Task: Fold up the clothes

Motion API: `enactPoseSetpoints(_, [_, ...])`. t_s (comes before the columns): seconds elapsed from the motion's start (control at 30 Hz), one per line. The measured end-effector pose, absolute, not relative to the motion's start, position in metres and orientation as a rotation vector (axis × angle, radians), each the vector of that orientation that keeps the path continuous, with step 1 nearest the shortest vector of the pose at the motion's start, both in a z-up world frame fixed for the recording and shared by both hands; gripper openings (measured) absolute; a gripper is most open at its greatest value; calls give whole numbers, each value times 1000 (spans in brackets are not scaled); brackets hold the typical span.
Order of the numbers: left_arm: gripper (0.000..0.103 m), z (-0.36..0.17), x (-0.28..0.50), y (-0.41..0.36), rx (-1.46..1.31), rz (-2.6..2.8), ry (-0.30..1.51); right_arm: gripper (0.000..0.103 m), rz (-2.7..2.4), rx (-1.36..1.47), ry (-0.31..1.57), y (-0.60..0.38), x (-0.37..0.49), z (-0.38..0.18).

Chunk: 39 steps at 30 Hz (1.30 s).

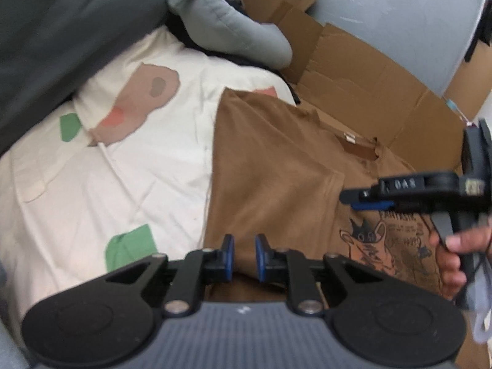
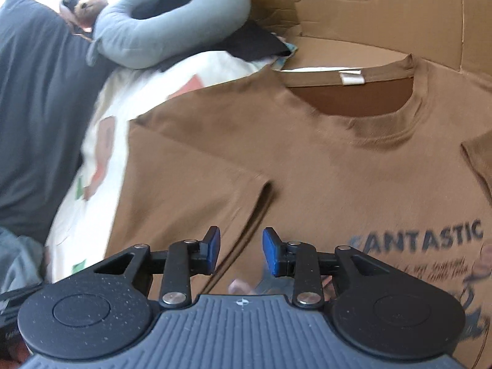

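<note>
1. Across flattened brown corrugated cardboard (image 2: 353,0) and the edge of a cream bedsheet with green and pink patches (image 1: 138,169): found the brown cotton T-shirt (image 2: 307,160) spread front-up, one side and its sleeve folded in over the chest.
2. From the right wrist only: made out the round neckline, a white neck label (image 2: 350,77) and black "FANTASTIC" lettering (image 2: 418,240); also glimpsed a blurred brown plush toy (image 2: 83,6) behind the pillow.
3. From the left wrist only: saw a black-and-orange cat print (image 1: 369,240) near that lettering, with the right gripper (image 1: 346,198) side-on above it, gripped by a hand (image 1: 452,255).
4. Found the left gripper (image 1: 244,246) low over the folded side of the shirt, blue pads a narrow gap apart, clamped on nothing, brown cloth showing through the gap.
5. Seen in its own view: right gripper pads spread wider, empty, poised above the folded sleeve's hem.
6. Beyond the shirt: noted a grey curved stuffed pillow (image 1: 227,27) on dark clothing, a dark grey cushion (image 1: 61,46) along the sheet, and a pale grey wall (image 1: 399,15) behind the cardboard.
</note>
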<state>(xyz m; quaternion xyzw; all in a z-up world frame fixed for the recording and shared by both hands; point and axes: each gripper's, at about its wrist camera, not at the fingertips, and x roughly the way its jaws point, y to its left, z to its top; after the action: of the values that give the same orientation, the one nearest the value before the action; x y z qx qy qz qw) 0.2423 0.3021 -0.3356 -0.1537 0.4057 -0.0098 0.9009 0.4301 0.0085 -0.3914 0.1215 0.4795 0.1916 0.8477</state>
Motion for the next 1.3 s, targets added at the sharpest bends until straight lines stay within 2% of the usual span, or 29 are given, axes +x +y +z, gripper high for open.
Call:
enactPoseSetpoints(0.13, [15,-351,248,301,-291,-1,904,34,393,223,1013,9,447,-399])
enactPoseSetpoints(0.23, [10,-356,250,297,-257,25,934,33,399,199,1005,11,457,-403])
enactPoseSetpoints(0.27, [10,-354,252,296,-246,27,940,24,400,192,1000,13,459,-403])
enactPoseSetpoints(0.3, [10,-352,252,295,-238,27,943,5,401,186,996,14,461,-404])
enactPoseSetpoints(0.37, [10,-345,254,296,-237,18,935,2,399,185,983,13,465,-401])
enactPoseSetpoints(0.67, [10,-326,305,290,-168,-90,895,1,395,182,957,14,468,-400])
enactPoseSetpoints(0.87, [13,-343,341,285,-126,-132,937,1,396,177,947,14,465,-402])
enactPoseSetpoints(1.2, [9,-347,364,302,-126,-81,941,1,399,189,956,13,471,-401])
enactPoseSetpoints(1.27, [10,-340,367,308,-149,-58,916,1,399,187,953,13,471,-402])
enactPoseSetpoints(1.3, [14,-338,369,309,-158,-56,904,1,399,187,951,13,470,-402])
